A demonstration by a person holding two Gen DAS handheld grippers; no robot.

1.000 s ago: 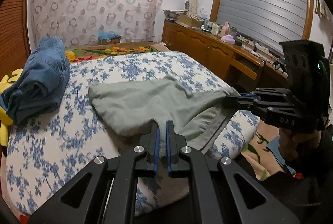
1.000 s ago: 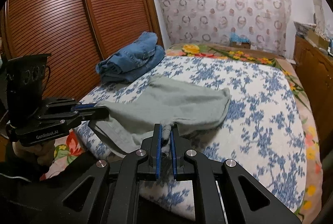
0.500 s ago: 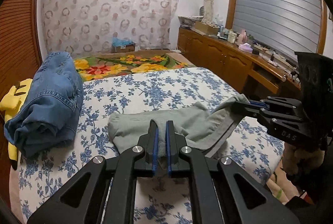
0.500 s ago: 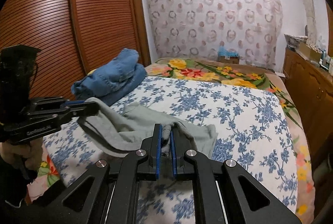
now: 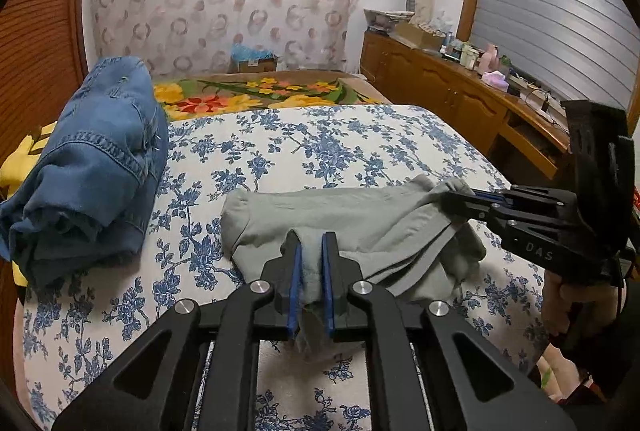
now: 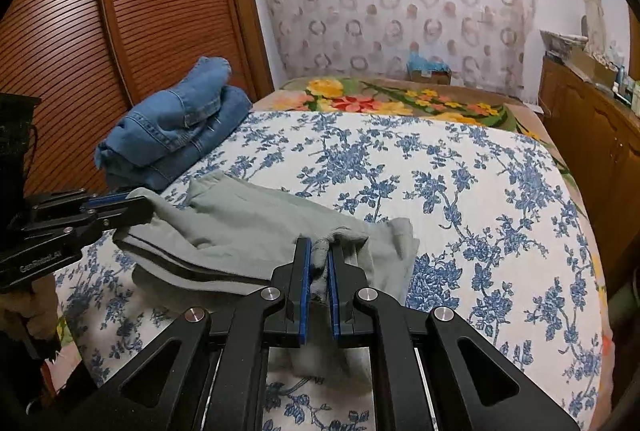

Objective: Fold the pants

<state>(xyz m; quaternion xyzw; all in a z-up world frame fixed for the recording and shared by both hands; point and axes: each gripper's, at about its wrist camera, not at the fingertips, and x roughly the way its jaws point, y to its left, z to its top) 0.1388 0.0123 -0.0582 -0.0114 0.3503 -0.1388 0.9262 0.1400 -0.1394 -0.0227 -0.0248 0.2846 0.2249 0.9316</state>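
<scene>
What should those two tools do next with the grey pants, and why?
Probably let go. The grey pants already lie doubled on the bed, so the fold seems laid. The left tool is opening with cloth still between its pads; the right tool is pinching the other corner. Releasing both, then backing off, should leave the fold undisturbed.

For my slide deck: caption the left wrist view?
Left gripper opening around grey pants on the floral bed; right gripper grips them.

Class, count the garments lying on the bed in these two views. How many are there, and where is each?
2. The grey pants lie near the bed's front edge; the folded blue jeans sit by the wardrobe side. Something yellow beneath the jeans may be another.
</scene>
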